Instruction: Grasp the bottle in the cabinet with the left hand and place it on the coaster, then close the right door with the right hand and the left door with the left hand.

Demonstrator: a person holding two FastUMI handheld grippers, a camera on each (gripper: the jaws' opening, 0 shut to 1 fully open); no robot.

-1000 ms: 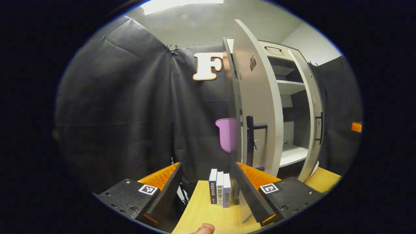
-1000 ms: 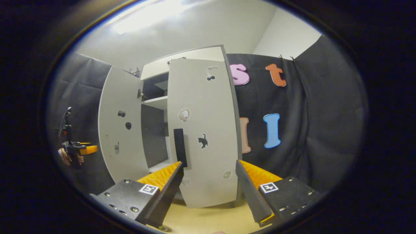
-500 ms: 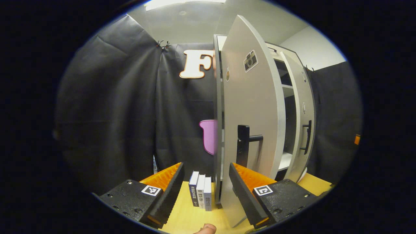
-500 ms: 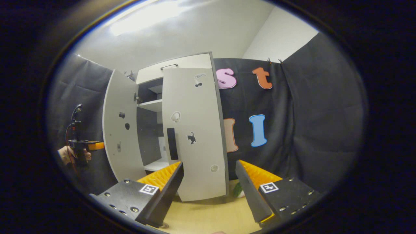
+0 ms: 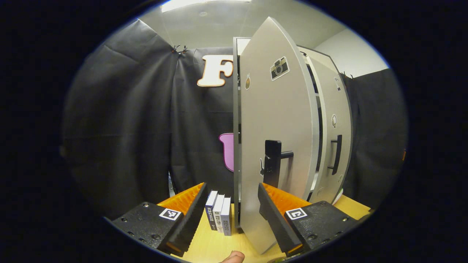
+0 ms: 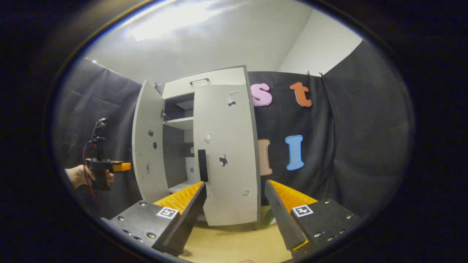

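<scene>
cabinet (image 6: 204,146) on the tabletop (image 6: 234,244): right door (image 6: 226,153) swung flush, left door (image 5: 274,138) ajar; left gripper (image 5: 230,208) gapes just before that door's handle (image 5: 272,168); right gripper (image 6: 234,208) apart, gripping nothing; books (image 5: 219,217) stand beside the cabinet.

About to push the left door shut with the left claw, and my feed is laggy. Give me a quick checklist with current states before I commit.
1. Right door closed: looks shut or nearly so; cannot tell if fully seated.
2. Left door still needs closing: ok, it stands ajar, with the shelf showing in the gap.
3. Left claw free: ok, open and holding nothing.
4. Left claw lined up: ok, the left door's handle is just ahead of it.
5. Right claw out of the swing: ok, open, back from the cabinet front.
6. Books clear of the door: cannot tell, they stand close beside its hinge edge.
</scene>
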